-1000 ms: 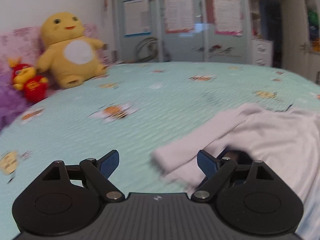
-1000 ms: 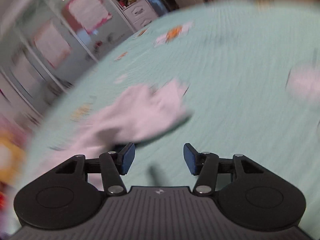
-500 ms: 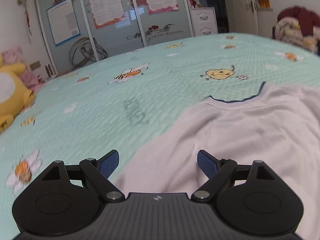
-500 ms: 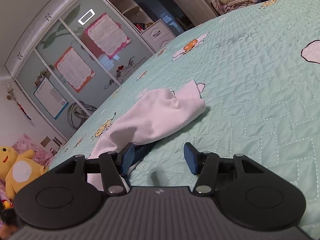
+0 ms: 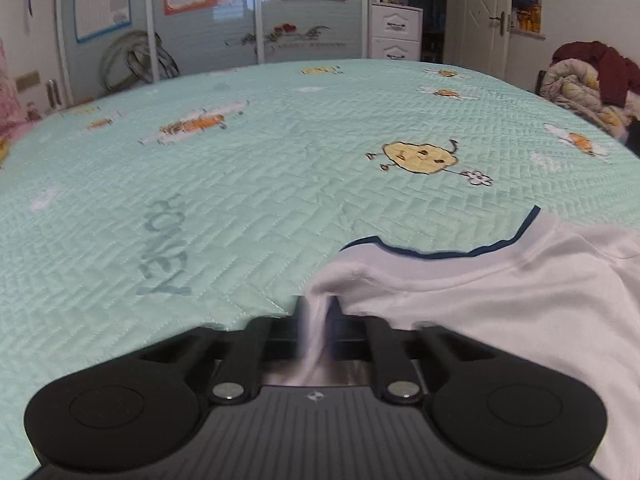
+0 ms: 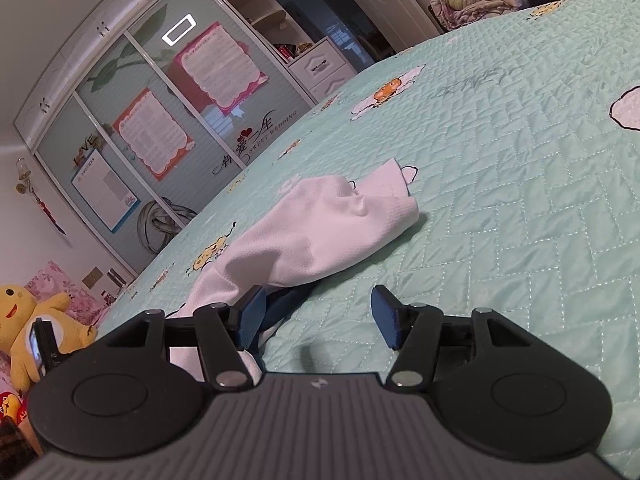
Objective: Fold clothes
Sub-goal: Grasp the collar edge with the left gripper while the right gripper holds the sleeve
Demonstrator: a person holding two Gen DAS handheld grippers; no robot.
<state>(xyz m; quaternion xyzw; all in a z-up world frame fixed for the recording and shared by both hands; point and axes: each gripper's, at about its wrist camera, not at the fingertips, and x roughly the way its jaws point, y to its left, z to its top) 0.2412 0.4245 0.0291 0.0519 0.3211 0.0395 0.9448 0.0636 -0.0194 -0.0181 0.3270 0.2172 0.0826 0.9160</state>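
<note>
The left gripper (image 5: 316,320) sits low over the bed (image 5: 240,184), its fingers drawn together and pinching a fold of the white shirt (image 5: 500,304) at the bottom centre of the left wrist view. The shirt spreads from that pinch toward the lower right of the frame, its dark blue collar trim curving across the middle right.

The right gripper (image 6: 318,316) is also low over the bed and tilted, so the room leans in its view. Its fingers are spread wide with nothing between them; the left blue pad (image 6: 252,312) lies just beside the shirt's edge, while the right one is over bare quilt. In that view a white sleeve (image 6: 320,232) stretches from the lower left toward the centre, lying flat on the green quilted cover.

A yellow plush toy (image 6: 28,320) sits at the far left edge. A wardrobe (image 6: 168,120) with posters on its sliding doors fills the upper left, and a heap of bedding (image 5: 588,84) sits at the far right of the left wrist view.
</note>
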